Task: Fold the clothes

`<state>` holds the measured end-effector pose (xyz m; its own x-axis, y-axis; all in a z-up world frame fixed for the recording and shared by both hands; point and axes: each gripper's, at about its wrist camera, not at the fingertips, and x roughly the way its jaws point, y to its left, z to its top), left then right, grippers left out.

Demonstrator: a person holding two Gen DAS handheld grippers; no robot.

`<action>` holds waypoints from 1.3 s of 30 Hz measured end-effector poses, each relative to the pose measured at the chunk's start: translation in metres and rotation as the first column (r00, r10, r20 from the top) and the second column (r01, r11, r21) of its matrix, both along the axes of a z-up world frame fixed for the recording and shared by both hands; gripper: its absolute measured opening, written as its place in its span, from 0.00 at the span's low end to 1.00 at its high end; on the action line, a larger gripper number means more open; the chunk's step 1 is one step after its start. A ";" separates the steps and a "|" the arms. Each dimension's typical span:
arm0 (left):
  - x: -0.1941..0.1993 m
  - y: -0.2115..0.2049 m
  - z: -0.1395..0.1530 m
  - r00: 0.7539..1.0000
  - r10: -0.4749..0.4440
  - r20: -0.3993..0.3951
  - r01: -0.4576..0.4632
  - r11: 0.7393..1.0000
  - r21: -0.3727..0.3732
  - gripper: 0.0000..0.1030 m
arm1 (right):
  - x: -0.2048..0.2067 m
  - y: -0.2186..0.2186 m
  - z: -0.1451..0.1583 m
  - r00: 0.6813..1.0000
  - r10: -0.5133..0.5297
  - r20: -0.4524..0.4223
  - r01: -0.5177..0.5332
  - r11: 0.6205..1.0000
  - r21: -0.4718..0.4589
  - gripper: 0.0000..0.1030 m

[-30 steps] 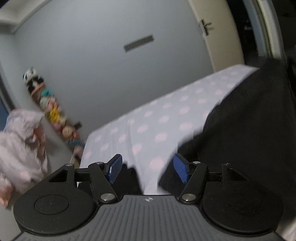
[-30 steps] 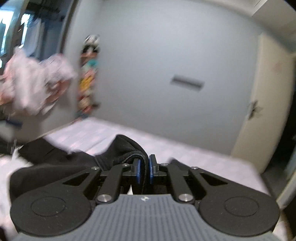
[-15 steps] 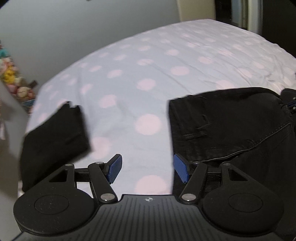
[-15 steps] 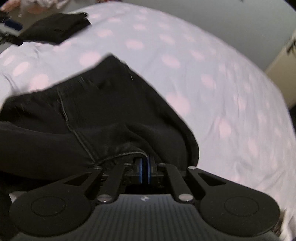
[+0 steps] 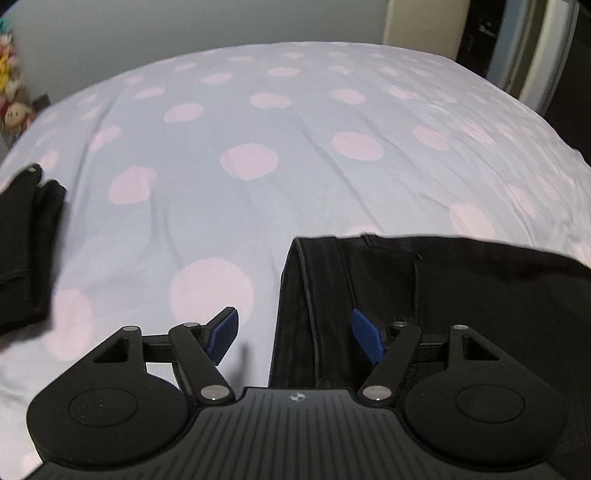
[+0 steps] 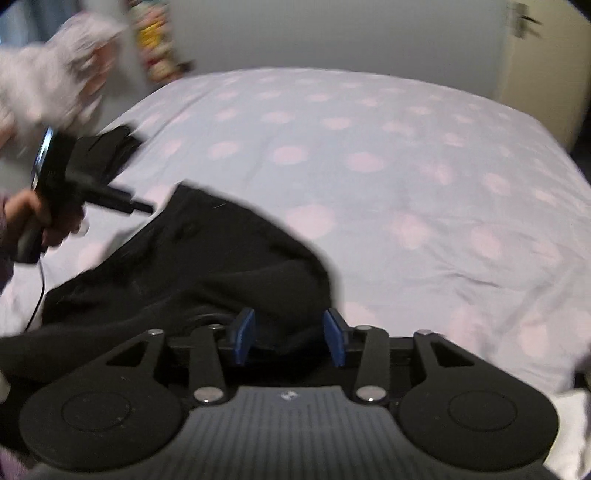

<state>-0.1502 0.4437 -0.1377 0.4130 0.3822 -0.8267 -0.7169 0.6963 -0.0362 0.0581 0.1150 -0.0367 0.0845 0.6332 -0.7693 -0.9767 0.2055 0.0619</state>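
Black trousers [image 5: 424, 295] lie flat on the polka-dot bed sheet [image 5: 258, 129]. My left gripper [image 5: 294, 338] hovers open just above their left edge, which runs between the blue pads [image 5: 365, 339]. In the right wrist view the same trousers [image 6: 192, 258] spread out in a rumpled heap. My right gripper [image 6: 289, 336] is open, and the near fold of cloth sits loose between its fingers. At the left of that view, a hand [image 6: 33, 218] holds the left gripper's handle.
A second black garment [image 5: 22, 251], folded, rests near the bed's left edge [image 6: 118, 144]. A pale heap of clothes [image 6: 55, 74] and a row of soft toys [image 6: 155, 33] stand beyond it by the wall. A door [image 6: 543, 55] is at the right.
My right gripper has opened and let go of the black trousers, which now rest on the bed. My left gripper came down close to their left edge.
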 end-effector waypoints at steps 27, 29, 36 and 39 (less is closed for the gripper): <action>-0.073 -0.007 0.075 0.973 0.215 0.079 -0.222 0.971 0.089 0.20 | 0.133 -0.018 -0.068 0.821 -0.466 -0.330 0.447 0.884 -0.137 0.58; -0.103 -0.006 0.093 0.958 0.273 0.085 -0.281 0.954 0.108 0.20 | 0.136 -0.011 -0.072 0.804 -0.477 -0.355 0.458 0.878 -0.143 0.58; -0.192 -0.007 0.122 0.885 0.448 0.129 -0.463 0.877 0.127 0.19 | 0.137 0.008 -0.065 0.759 -0.480 -0.440 0.482 0.868 -0.116 0.56; -0.220 -0.008 0.128 0.853 0.499 0.151 -0.517 0.847 0.124 0.19 | 0.130 0.024 -0.070 0.791 -0.493 -0.362 0.457 0.870 -0.186 0.55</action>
